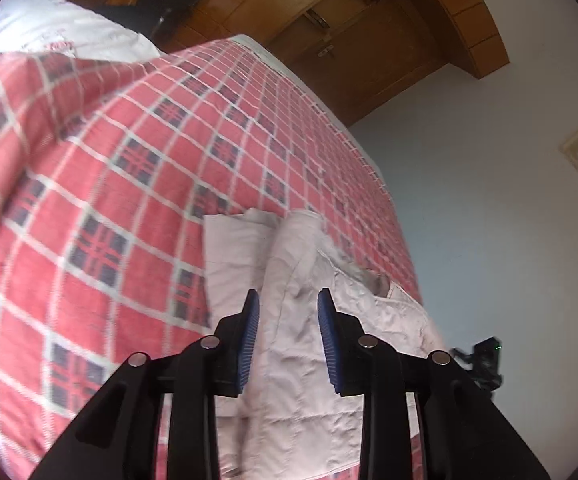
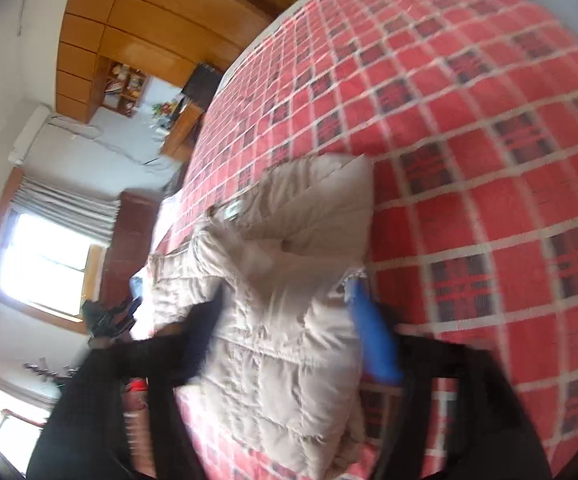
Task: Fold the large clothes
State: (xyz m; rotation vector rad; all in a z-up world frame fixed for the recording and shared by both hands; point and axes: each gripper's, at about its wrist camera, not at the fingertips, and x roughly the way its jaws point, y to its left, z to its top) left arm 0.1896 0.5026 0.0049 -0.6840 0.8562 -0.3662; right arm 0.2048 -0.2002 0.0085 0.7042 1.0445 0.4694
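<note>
- Quilted jacket [image 1: 309, 360], pale beige and puffy, is lying bunched up on the red plaid blanket [image 1: 109, 200] that covers the bed, close to the bed's near edge. One sleeve or panel sticks out flat to the side in the left wrist view, and the hood or collar end [image 2: 329, 184] points away in the right one.
- Left gripper [image 1: 287, 344] hangs just over the jacket with its blue pads [image 1: 249, 344] spread wide, nothing between them. Can't tell if it's touching the fabric or just above.
- Right gripper [image 2: 289, 320] is pretty smeared by motion blur, but the fingers look spread too, sitting on either side of the jacket's bulk, not pinching it as far as I can see.
- My read: it's only partly folded, still lumpy, so there's another fold or a tidy-up to go.
- What could bite here: puffy fill springs back, so any fold may pop open once let go.
- Shell looks slick, so a shallow pinch could slide off or catch just the top layer and peel it, undoing what's stacked.
- It's near the bed edge, so a careless tug could drag it, and the loose blanket, over the side.
</note>
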